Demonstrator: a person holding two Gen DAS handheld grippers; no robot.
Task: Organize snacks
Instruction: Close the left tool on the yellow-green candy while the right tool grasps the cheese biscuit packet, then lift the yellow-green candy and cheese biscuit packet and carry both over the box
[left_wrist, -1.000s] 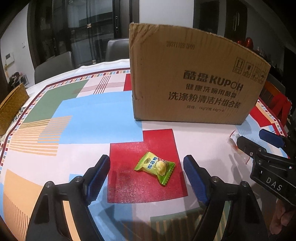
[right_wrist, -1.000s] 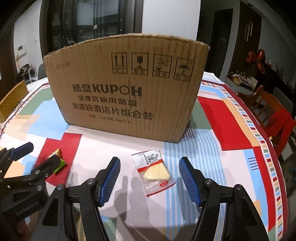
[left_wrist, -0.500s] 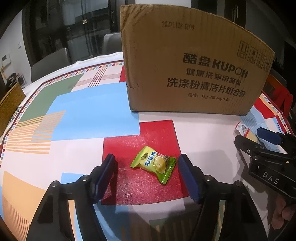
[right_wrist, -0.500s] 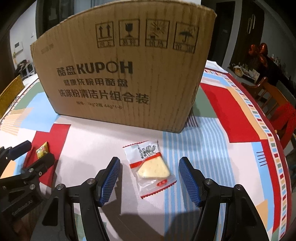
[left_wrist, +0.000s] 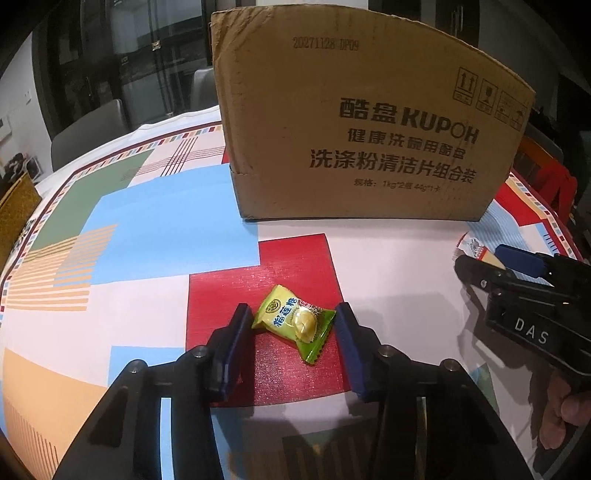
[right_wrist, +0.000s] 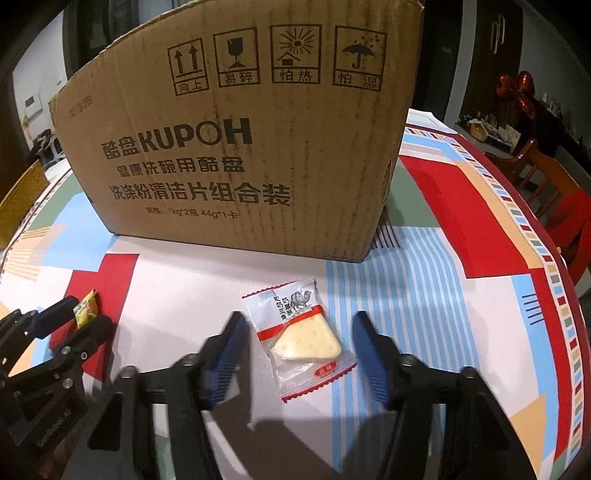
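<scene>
Left wrist view shows your left gripper (left_wrist: 291, 325) closing around the green candy (left_wrist: 294, 322), right gripper (right_wrist: 297, 341) closing astride the cheese packet (right_wrist: 301, 336); squeeze centrally.

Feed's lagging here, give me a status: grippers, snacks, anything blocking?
Left gripper closing around green candy. Right gripper closing around clear cheese-wedge packet, pads not yet touching. Cardboard box stands behind, path clear.

The tall cardboard box (left_wrist: 369, 122) walls off the far side, while the tablecloth (left_wrist: 159, 229) left of it lies open.
</scene>
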